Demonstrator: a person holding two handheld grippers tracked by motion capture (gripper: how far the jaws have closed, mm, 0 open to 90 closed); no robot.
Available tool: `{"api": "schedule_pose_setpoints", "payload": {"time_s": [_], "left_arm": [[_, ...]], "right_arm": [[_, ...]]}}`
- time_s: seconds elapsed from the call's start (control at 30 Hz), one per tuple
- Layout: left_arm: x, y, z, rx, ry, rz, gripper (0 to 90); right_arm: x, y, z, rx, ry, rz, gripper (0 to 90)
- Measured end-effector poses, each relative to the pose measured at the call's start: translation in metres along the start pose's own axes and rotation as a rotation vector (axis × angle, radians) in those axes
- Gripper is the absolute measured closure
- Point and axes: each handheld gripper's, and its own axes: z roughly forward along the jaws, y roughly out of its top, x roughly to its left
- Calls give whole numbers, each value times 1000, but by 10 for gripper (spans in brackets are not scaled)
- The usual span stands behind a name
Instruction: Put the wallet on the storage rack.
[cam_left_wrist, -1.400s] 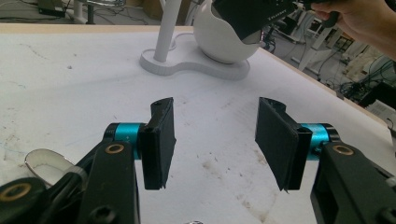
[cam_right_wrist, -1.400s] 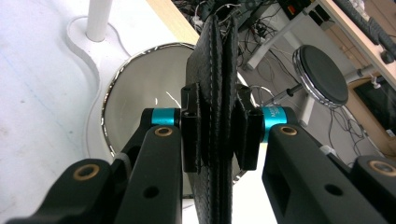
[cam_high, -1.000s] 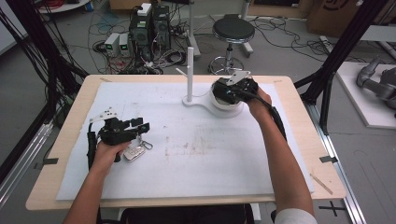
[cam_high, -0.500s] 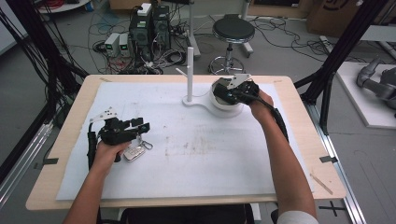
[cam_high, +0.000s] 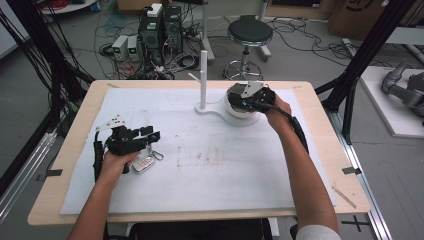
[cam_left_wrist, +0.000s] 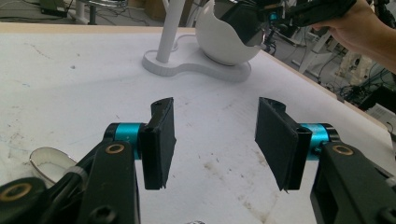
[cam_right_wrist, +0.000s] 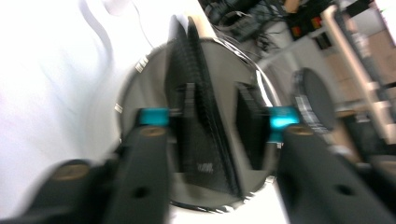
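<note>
Two grippers on the white mat, well apart. Left gripper (cam_left_wrist: 212, 140), seen along its own jaws, stands wide apart with bare stained mat (cam_high: 210, 170) between the pads, gripping nothing. Just beside its left jaw a shiny rounded object (cam_left_wrist: 49, 163) is cut off, too partial to name there; the high view shows a key fob (cam_high: 143, 163) with a ring touching the left hand (cam_high: 116, 162). Right gripper (cam_right_wrist: 219, 123) is heavily blurred: jaws spread inside a dark round bowl (cam_right_wrist: 140, 74), a black ribbed flat thing (cam_right_wrist: 205, 135) between them against the left pad; a grasp can't be confirmed. From above, that gripper covers the bowl on a white stand (cam_high: 204, 75).
</note>
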Motion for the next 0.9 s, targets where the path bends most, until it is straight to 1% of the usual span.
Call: {"api": "schedule_pose_setpoints", "payload": {"time_s": [0.07,0.17,0.2,0.23,0.27,0.3,0.33,0.37,0.4,0.43,0.5,0.53,0.57,0.63,0.7,0.77,0.9], "left_arm": [[0,0,0,-5,1,-6,475],[1,0,-2,-9,8,-8,470],[1,1,-2,-12,11,-13,464],[2,1,-3,-16,16,-16,458],[2,2,-5,-20,25,-21,449],[3,2,-6,-27,31,-27,433],[3,3,-7,-31,39,-33,419],[4,3,-9,-32,48,-33,407],[4,3,-10,-36,59,-38,395],[5,3,-10,-36,71,-38,385],[6,3,-12,-31,99,-36,358],[6,3,-12,-27,113,-34,345],[6,3,-12,-22,124,-33,333],[6,3,-13,-20,147,-33,306],[4,3,-13,-17,166,-26,293],[3,3,-14,-12,186,-12,279],[0,1,-17,-19,218,7,254]], "right_arm": [[-1,-1,-4,-17,24,67,531],[-4,-5,-12,-30,67,160,458],[-5,-7,-16,-22,93,207,421],[-7,-9,-19,-25,117,248,398],[-8,-12,-23,-17,137,290,386],[-7,-16,-29,-31,129,317,382],[-5,-21,-35,-72,101,335,376],[-5,-26,-40,-78,88,351,343],[-3,-31,-45,-82,81,381,330],[-1,-38,-50,-111,69,410,327],[4,-49,-59,-134,58,453,308],[6,-55,-63,-136,60,468,304],[9,-60,-67,-132,50,478,293],[16,-70,-73,-127,43,515,266],[23,-80,-79,-112,32,558,209],[32,-89,-83,-95,14,580,209],[46,-108,-88,-93,-10,616,209]]}}
